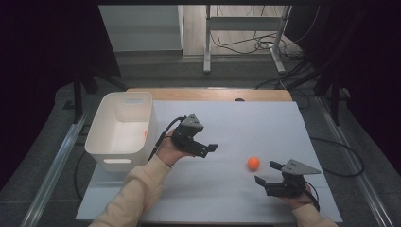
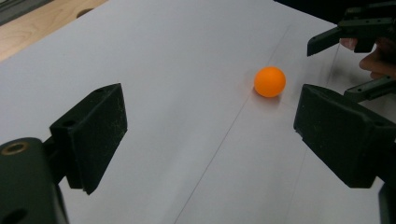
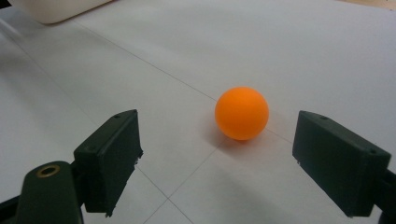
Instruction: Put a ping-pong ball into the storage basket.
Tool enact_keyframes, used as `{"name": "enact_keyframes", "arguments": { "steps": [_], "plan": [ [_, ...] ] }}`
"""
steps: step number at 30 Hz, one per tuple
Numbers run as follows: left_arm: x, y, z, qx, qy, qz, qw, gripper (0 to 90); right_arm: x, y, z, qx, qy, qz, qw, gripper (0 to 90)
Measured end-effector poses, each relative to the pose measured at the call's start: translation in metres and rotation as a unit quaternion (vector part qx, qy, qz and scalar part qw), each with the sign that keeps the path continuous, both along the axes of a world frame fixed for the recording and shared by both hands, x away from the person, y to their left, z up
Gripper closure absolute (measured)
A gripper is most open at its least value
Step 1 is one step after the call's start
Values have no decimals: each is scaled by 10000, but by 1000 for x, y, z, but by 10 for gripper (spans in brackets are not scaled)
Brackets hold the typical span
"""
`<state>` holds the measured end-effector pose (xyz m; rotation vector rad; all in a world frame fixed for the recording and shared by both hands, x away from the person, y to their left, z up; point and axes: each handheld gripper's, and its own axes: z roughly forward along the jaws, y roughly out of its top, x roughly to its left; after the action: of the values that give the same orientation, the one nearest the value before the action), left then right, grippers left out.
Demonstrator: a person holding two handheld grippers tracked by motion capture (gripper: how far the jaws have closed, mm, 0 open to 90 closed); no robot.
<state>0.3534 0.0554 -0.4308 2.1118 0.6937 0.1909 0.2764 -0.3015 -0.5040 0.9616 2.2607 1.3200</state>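
Note:
An orange ball rests on the white sheet, right of centre. My left gripper hovers open to the ball's left with its jaws pointing toward it and nothing between them. In the left gripper view the ball lies ahead, past the wide-apart jaws of the left gripper. My right gripper stands open just below and right of the ball. In the right gripper view the ball sits close in front, a little beyond the gap of the right gripper, untouched.
A white plastic bin stands at the sheet's left edge; its corner appears in the right gripper view. A strip of wooden tabletop runs along the far side. The right gripper shows beyond the ball in the left gripper view.

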Motion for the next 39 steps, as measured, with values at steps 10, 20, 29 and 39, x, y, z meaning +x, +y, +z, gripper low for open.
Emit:
{"name": "enact_keyframes", "arguments": {
  "steps": [10,20,29,39],
  "plan": [
    [0,-8,-6,26,46,-86,9999,106,0,0,0,-4,-1,3,10000,157],
    [-1,-21,-12,181,57,-283,9994,106,0,0,0,-10,2,10,10000,157],
    [-2,-33,-19,227,91,-353,9991,105,0,1,-1,-14,9,15,10000,157],
    [-2,-41,-22,316,92,-430,9985,105,0,0,-1,-15,9,15,10000,157]
  ]
}}
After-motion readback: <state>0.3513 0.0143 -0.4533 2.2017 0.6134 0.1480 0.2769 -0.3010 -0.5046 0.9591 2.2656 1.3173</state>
